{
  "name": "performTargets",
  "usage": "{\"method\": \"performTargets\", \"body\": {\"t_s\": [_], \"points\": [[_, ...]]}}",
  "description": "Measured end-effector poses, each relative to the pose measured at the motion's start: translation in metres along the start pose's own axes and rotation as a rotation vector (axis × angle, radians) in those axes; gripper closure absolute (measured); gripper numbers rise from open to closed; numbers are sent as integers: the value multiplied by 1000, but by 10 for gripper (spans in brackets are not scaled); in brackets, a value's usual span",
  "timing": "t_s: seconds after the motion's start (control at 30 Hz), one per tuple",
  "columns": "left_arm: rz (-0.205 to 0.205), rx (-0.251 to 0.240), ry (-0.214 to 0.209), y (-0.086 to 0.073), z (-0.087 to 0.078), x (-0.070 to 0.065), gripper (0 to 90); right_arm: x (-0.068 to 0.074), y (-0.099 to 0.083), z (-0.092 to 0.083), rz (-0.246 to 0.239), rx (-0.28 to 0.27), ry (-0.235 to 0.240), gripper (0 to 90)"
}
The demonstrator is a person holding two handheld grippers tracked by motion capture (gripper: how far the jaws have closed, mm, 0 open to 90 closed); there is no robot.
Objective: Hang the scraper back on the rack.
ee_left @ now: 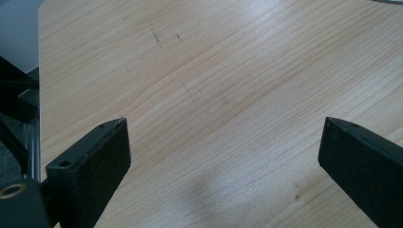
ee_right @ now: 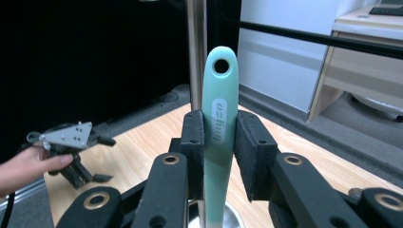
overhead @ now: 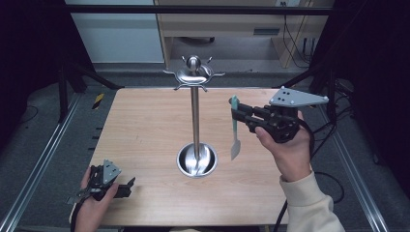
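A tall metal hook stand (overhead: 195,116) rises from a round steel base (overhead: 197,160) at the table's middle, with a ring of hooks (overhead: 193,74) at its top. My right gripper (overhead: 236,111) is raised to the stand's right and shut on the teal handle (overhead: 234,121) of a utensil, whose pale blade (overhead: 235,149) hangs downward. In the right gripper view the handle (ee_right: 219,133) stands upright between the jaws of my right gripper (ee_right: 219,118), its hanging hole (ee_right: 221,66) uppermost, and the stand's pole (ee_right: 196,47) is just behind. My left gripper (overhead: 126,187) rests at the near left and is open (ee_left: 223,126) over bare wood.
The wooden table (overhead: 145,130) has a metal rail (overhead: 43,159) along its left side and another along its right. A pale wooden desk (overhead: 232,24) and cables stand on the floor beyond the far edge. The left gripper (ee_right: 71,137) and a hand show far off.
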State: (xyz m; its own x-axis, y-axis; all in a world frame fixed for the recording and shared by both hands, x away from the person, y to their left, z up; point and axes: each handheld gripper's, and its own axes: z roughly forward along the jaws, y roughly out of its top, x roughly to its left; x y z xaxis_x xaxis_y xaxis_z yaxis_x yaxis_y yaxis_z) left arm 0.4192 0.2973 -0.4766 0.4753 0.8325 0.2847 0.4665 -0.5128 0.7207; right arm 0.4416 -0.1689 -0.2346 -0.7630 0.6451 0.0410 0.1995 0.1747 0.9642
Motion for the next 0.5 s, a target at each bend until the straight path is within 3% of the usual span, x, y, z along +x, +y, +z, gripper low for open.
{"method": "performTargets", "body": {"t_s": [0.5], "points": [[-2, -4, -1, 0, 0, 0, 32, 24, 14, 3, -33, -14, -3, 742]]}}
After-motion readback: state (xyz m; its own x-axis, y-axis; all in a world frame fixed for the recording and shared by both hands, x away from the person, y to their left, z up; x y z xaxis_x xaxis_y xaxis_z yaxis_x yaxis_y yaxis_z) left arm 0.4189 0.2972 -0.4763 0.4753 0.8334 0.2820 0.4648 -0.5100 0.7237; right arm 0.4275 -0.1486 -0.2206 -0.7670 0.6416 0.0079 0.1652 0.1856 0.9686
